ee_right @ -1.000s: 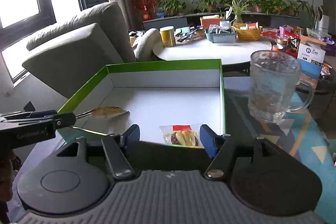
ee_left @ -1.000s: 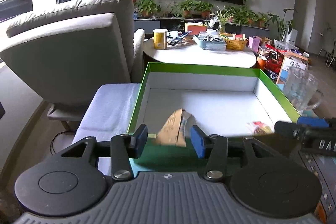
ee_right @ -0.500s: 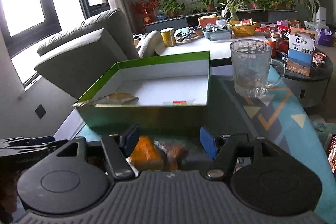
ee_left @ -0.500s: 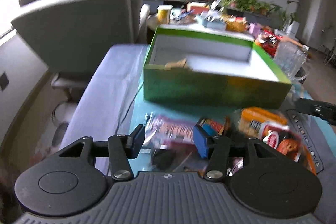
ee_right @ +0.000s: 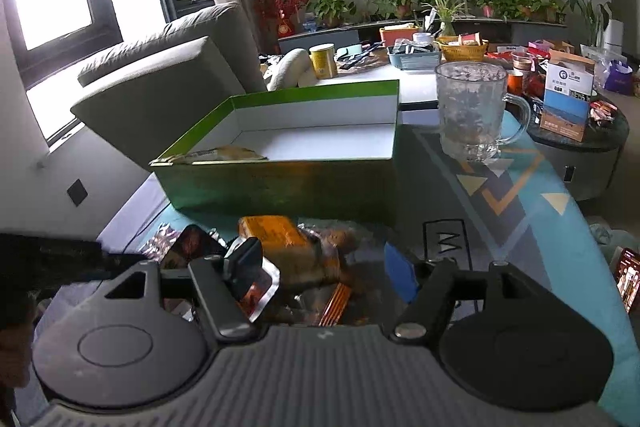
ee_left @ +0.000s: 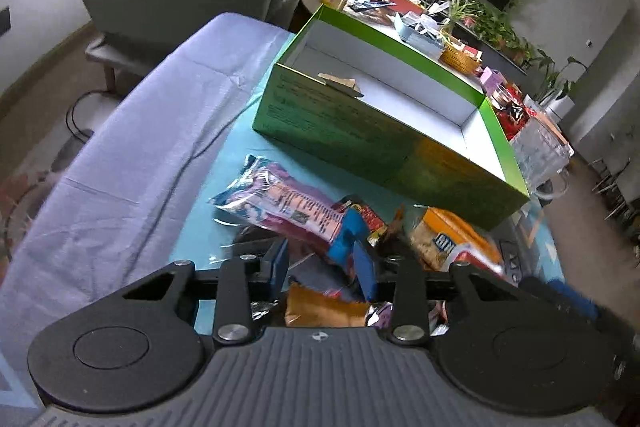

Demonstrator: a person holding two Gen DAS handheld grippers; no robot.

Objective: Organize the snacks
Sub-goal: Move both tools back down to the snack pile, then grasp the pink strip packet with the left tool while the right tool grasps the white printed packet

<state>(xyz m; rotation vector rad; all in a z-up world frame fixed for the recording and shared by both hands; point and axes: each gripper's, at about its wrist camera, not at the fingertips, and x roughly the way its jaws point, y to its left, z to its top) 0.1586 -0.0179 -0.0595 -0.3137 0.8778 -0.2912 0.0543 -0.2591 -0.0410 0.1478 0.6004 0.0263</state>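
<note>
You're at the pick step: both grippers sit low over the snack pile, nothing held yet. The green box (ee_left: 384,147) is the biggest thing here, open top, white inside, standing just behind the pile on the teal table cover (ee_left: 224,163). One tan packet (ee_left: 340,83) already lies in it near the left wall; otherwise it looks mostly bare, so I'd judge the task is early.

The loose snacks lie in a heap between the box and you. Pink-and-blue wrapper (ee_left: 296,207) lies long and flat on top, crinkly film, likely slippery. Orange packet (ee_right: 272,231) sits just in front of the box wall, partly over other wrappers.

Left gripper (ee_left: 322,263): jaws apart, empty, straddling the pink-and-blue wrapper's near end. Right gripper (ee_right: 324,267): jaws wide, empty, over the orange packet area.

Next, close on one wrapper only, lift clear of the box wall, drop inside. Watch the glass mug (ee_right: 472,111) right of the box.
</note>
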